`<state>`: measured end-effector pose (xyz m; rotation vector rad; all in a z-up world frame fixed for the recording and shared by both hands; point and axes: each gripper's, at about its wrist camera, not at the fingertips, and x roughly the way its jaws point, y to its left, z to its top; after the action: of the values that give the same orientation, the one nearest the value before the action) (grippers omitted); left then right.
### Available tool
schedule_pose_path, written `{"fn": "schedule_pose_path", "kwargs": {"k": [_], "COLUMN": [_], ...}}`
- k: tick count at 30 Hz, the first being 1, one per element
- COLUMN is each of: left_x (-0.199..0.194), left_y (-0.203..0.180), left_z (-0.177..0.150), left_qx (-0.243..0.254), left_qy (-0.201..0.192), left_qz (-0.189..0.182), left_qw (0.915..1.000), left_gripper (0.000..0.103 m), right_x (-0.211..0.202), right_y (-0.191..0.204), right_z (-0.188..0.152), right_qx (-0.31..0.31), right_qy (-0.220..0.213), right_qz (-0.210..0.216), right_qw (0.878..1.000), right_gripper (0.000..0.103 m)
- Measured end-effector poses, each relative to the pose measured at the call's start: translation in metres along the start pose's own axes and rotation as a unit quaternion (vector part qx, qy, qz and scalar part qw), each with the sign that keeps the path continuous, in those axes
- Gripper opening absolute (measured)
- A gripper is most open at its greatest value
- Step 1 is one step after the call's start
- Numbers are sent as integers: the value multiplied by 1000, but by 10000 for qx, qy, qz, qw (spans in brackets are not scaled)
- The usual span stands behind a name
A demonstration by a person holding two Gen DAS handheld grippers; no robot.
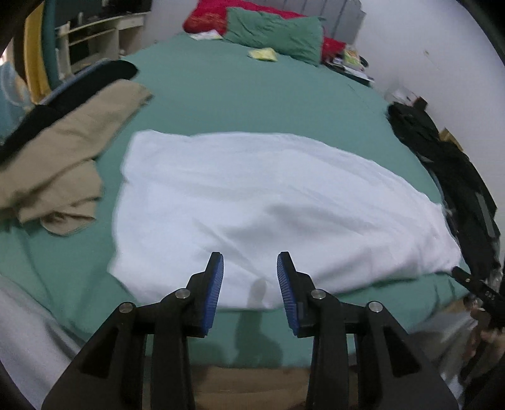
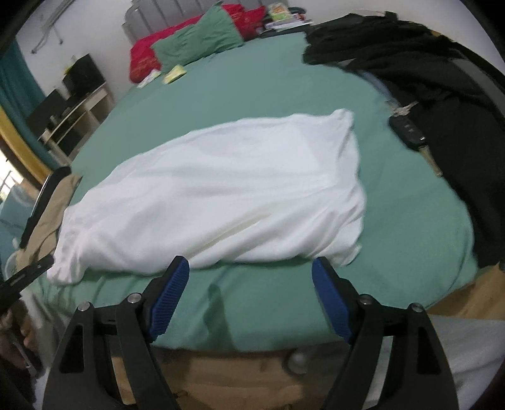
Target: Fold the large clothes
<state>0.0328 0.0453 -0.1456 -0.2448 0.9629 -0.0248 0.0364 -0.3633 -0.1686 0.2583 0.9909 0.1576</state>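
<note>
A large white cloth garment [image 1: 268, 208], folded into a broad rectangle, is seen lying flat on the green bedsheet [image 1: 221, 94], just ahead of both pairs of fingers. The left gripper [image 1: 250, 284] is held above the garment's near edge with its blue ribbed pads [image 1: 215, 290] parted; nothing is pinched between them, and the white fabric is seen through the gap. The right gripper [image 2: 251, 296] is held wider apart still, its blue pads [image 2: 169, 299] spread over the bare sheet just short of the garment's near edge, and nothing is gripped there either. To the left of the left fingers, a crumpled beige cloth [image 1: 63, 164] is laid beside a black garment [image 1: 79, 91], both apart from the white one. To the right of the right fingers and further ahead, a pile of dark clothing [image 2: 442, 104] is heaped along the bed's edge, with a black car key [image 2: 407, 132] lying on the sheet just beside it. Beyond the fingers, at the far end of the bed, a green pillow [image 1: 274, 34] is rested against red bedding [image 1: 208, 15].
</note>
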Motion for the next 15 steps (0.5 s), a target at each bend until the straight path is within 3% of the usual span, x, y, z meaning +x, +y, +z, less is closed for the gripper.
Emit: {"fn": "schedule_pose_path", "kwargs": {"k": [8,15], "left_x": [9,17], "left_y": [-39,-55], "left_z": [-5,19], "left_qx": [292,341], "left_qy": [53,-170], "left_qz": [-100,-157], "left_qw": [9995,9992], "left_gripper": [37,37], "right_x": [22,43], "right_y": [-9,-21], "right_z": [-1,20], "right_qx": [388,877], "right_qy": [182,63], "right_qz": [369,594], "right_qw": [9984,9943], "right_gripper": [80,81]}}
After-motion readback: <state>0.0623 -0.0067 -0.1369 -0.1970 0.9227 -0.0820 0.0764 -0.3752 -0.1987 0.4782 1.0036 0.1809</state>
